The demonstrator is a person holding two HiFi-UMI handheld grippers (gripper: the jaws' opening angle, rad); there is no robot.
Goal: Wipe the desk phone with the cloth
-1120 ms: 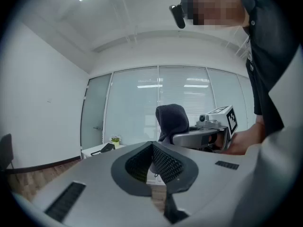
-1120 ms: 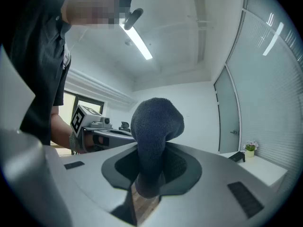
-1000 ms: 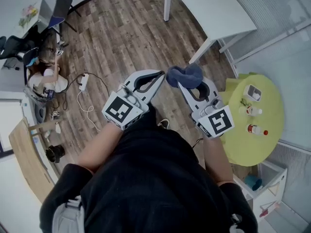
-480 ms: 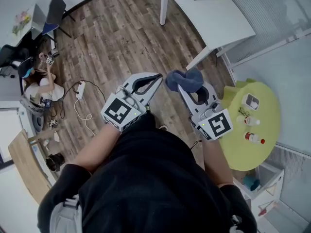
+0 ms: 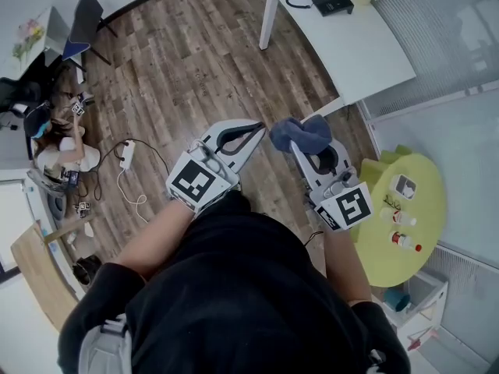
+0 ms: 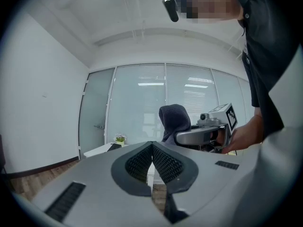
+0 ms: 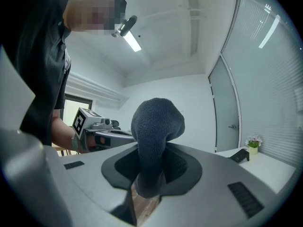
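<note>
Two grippers hang above the wood floor. Right gripper point(image 5: 295, 142) clamps one dark blue cloth point(image 5: 301, 130), which bulges above its jaws. Left gripper point(image 5: 259, 128) is just beside it, jaws pressed together and empty. One black desk phone point(image 5: 332, 3) lies well apart on one white desk point(image 5: 366, 49).

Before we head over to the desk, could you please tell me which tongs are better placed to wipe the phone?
Right. The right tongs clamp the cloth and are on the desk phone's side; the left tongs are shut and empty.
</note>
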